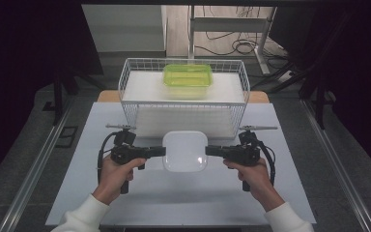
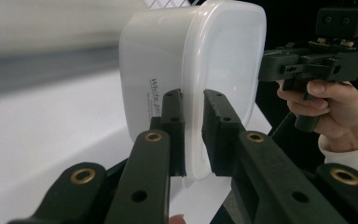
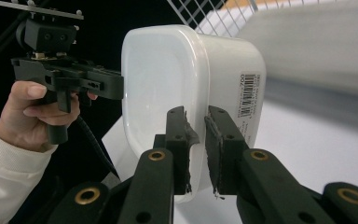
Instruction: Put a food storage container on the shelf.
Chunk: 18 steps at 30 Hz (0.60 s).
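Green tub [image 1: 187, 76] in wire basket [image 1: 130, 77]

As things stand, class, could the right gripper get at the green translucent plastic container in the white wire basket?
Probably not yet: the right gripper is shut on the white plastic container's rim, and the green container sits behind the basket's front wall. The open top leaves a way.

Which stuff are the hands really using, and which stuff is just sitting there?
In use:
white container, pinched at its rim from both sides
left hand-held gripper
right hand-held gripper

Just sitting there:
wire basket
green container inside the basket
cables on the floor behind
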Each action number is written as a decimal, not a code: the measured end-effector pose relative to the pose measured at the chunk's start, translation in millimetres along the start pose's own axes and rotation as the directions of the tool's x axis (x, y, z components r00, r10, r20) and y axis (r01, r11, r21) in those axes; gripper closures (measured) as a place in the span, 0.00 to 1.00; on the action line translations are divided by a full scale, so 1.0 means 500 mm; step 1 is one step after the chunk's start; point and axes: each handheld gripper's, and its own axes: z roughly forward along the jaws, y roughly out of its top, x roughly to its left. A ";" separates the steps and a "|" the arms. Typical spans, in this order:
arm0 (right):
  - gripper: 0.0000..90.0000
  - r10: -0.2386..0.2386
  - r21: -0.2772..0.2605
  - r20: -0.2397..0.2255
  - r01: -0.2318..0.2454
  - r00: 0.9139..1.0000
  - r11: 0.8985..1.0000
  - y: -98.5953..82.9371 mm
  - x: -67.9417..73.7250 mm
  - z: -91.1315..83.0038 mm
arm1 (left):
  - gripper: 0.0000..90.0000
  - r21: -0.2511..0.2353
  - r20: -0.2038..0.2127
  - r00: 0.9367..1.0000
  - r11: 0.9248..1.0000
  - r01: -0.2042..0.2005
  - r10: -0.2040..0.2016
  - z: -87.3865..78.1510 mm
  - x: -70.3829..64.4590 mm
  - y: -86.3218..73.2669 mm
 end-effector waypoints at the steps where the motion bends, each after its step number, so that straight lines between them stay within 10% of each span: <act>1: 0.87 -0.010 -0.005 0.002 0.010 1.000 1.000 0.007 0.003 -0.004 | 0.89 -0.004 -0.001 1.000 1.000 -0.007 0.007 -0.002 -0.005 0.007; 18: 0.87 -0.104 -0.076 0.016 0.105 0.994 0.992 0.132 0.042 -0.031 | 0.89 -0.066 -0.021 0.996 0.994 -0.087 0.086 -0.042 -0.044 0.129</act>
